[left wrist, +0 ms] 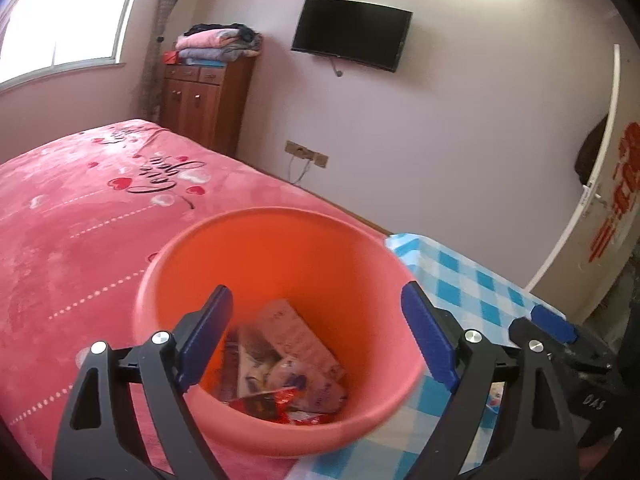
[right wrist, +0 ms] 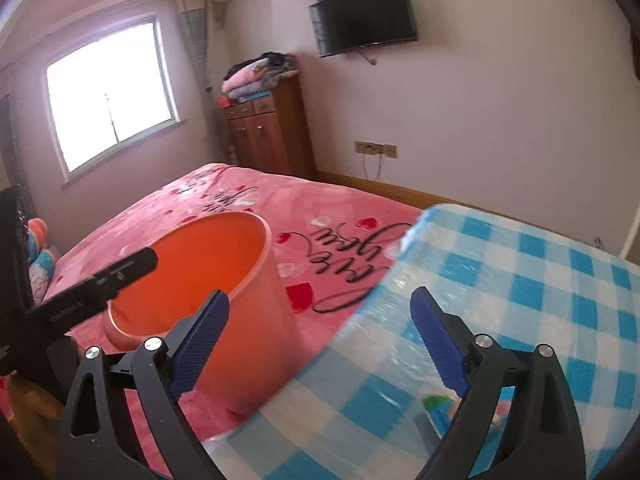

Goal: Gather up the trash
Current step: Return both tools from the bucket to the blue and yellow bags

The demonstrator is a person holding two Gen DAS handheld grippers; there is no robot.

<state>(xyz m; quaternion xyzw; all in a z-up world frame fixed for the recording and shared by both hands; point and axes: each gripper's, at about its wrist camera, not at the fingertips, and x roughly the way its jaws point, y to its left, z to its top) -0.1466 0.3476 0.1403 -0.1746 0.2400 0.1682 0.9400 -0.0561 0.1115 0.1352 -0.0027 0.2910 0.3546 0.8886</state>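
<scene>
Pink bed (left wrist: 80, 240): orange bin (left wrist: 276, 248) w/ wrappers (left wrist: 288, 372) below L claw (left wrist: 316, 340); both claws wide open, empty; R claw (right wrist: 320, 340) beside bin.

The left wrist camera looked forward and downward between its own jaws, close above the orange bucket (left wrist: 280, 320), into its open mouth. The right wrist camera sat further right and a little lower, facing the same far wall, with the bucket (right wrist: 224, 292) seen from the side at its left and the checkered bench (right wrist: 520, 280) near below. Both views shared the pink bed (left wrist: 80, 220), the wall television (left wrist: 352, 32) and the wooden cabinet (right wrist: 268, 132).
</scene>
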